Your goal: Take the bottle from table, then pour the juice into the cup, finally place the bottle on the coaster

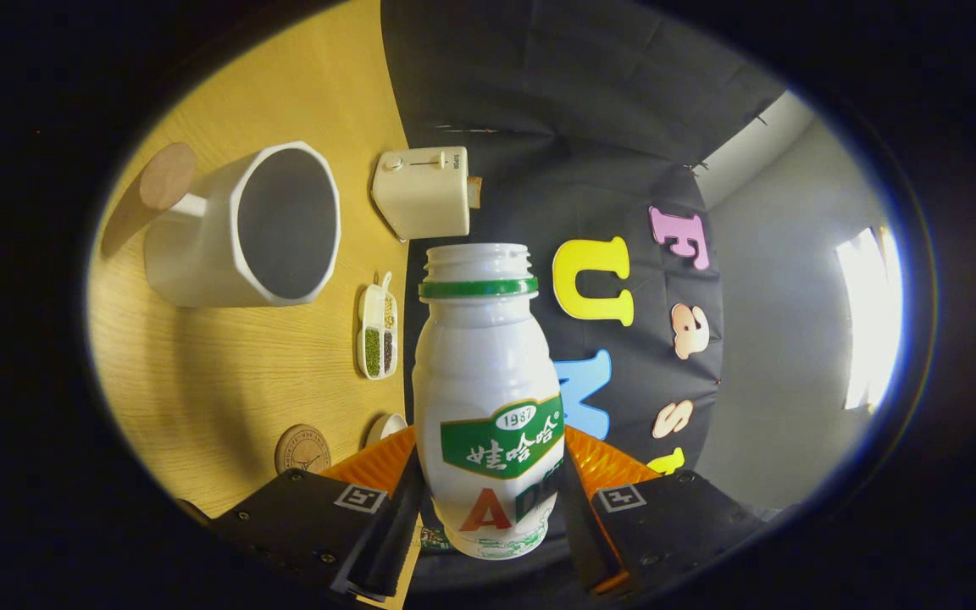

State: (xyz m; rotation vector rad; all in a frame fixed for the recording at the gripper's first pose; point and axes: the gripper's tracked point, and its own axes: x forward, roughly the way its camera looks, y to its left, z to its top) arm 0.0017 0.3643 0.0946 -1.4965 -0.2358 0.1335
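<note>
In the gripper view the tongs (488, 508) are clenched on the bottle (486, 398), one finger pressed against each side of its lower body. The bottle is uncapped and held clear of the table (225, 373). Beyond the bottle's neck stands the white cup (242, 229), its open mouth facing the bottle. Close to the bottle's base, on the cup's side, lies the round coaster (302, 449).

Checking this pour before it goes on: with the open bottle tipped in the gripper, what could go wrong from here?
1. The bottle is uncapped and tipped, its mouth short of the cup, so juice could land on the table.
2. The gripper clamps only its lower body; it might slip.
3. The seed dish lies near the pour path.
</note>
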